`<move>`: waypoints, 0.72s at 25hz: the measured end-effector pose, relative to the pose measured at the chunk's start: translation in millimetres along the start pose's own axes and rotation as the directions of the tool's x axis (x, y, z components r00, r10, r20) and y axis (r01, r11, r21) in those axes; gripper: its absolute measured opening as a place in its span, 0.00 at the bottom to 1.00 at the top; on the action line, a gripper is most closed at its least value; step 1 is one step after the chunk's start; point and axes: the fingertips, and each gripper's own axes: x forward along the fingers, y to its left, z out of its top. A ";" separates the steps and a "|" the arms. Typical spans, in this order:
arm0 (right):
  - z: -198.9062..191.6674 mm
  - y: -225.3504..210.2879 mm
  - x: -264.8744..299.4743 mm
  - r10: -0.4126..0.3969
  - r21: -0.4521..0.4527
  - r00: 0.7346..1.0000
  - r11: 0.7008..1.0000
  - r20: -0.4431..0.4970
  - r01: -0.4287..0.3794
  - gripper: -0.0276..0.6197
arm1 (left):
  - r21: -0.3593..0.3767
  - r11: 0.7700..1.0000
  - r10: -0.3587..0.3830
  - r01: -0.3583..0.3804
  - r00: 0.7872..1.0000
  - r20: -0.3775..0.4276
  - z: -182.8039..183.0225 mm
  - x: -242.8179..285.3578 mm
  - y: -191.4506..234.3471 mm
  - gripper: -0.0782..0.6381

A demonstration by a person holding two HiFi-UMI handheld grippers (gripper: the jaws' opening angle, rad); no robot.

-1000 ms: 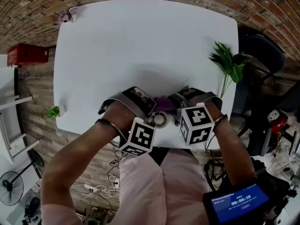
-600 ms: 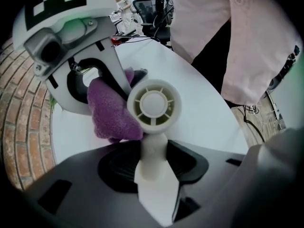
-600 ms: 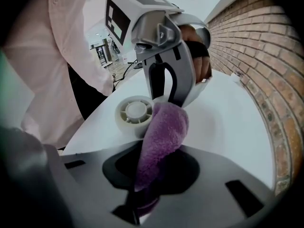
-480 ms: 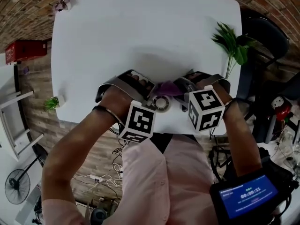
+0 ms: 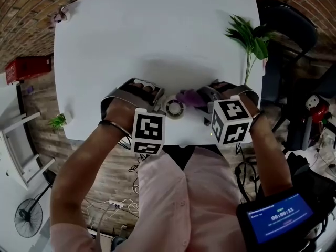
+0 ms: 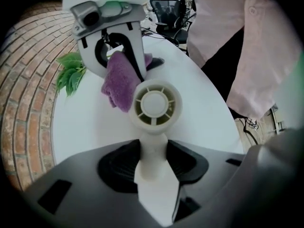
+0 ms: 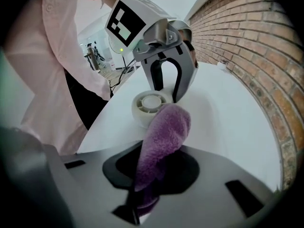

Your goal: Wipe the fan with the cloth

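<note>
A small white fan [image 5: 174, 108] is near the front edge of the white table [image 5: 152, 35]. My left gripper [image 5: 160, 105] points straight down and is shut on the fan's stem [image 6: 153, 167]. The round fan head [image 6: 156, 105] faces the left gripper view. My right gripper [image 5: 203, 101] is shut on a purple cloth [image 5: 189, 97]. The cloth's free end [image 7: 167, 127] lies against the right side of the fan [image 7: 150, 106]. In the left gripper view the cloth [image 6: 119, 81] hangs beside the fan head, under the right gripper [image 6: 112, 46].
A green plant sprig [image 5: 249, 34] lies at the table's right edge. A small pink object [image 5: 59, 16] sits at the far left corner. The person's torso is close behind the table's front edge. A brick surface [image 7: 247, 46] borders the table.
The cloth and right gripper have shifted from behind the fan to its right side. The left gripper has rolled, turning its marker cube, while the fan stayed in its grip.
</note>
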 end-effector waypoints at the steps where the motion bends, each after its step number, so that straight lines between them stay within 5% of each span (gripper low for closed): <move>1: -1.3 1.9 -0.6 -0.003 0.018 1.000 1.000 0.003 0.003 0.15 | -0.022 1.000 0.001 -0.001 1.000 -0.005 -0.8 0.1 0.7 0.37; 6: -5.1 15.7 -2.5 -0.009 0.112 1.000 0.994 0.025 0.007 0.15 | -0.164 0.986 0.002 -0.006 1.000 -0.024 -5.6 0.0 2.7 0.37; 10: -5.3 29.0 -0.2 -0.023 0.179 0.999 0.984 0.046 0.014 0.15 | -0.308 0.951 0.001 -0.012 0.999 -0.034 -10.8 1.2 5.6 0.37; 16: 14.6 64.0 0.9 -0.009 0.270 0.988 0.962 0.153 -0.033 0.15 | -0.536 0.844 -0.020 -0.020 0.998 -0.067 -13.7 3.1 2.2 0.37; 18: 16.2 69.0 -6.6 -0.034 0.301 0.983 0.953 0.178 -0.021 0.15 | -0.623 0.782 -0.013 -0.016 0.999 -0.043 -19.7 1.0 -0.7 0.38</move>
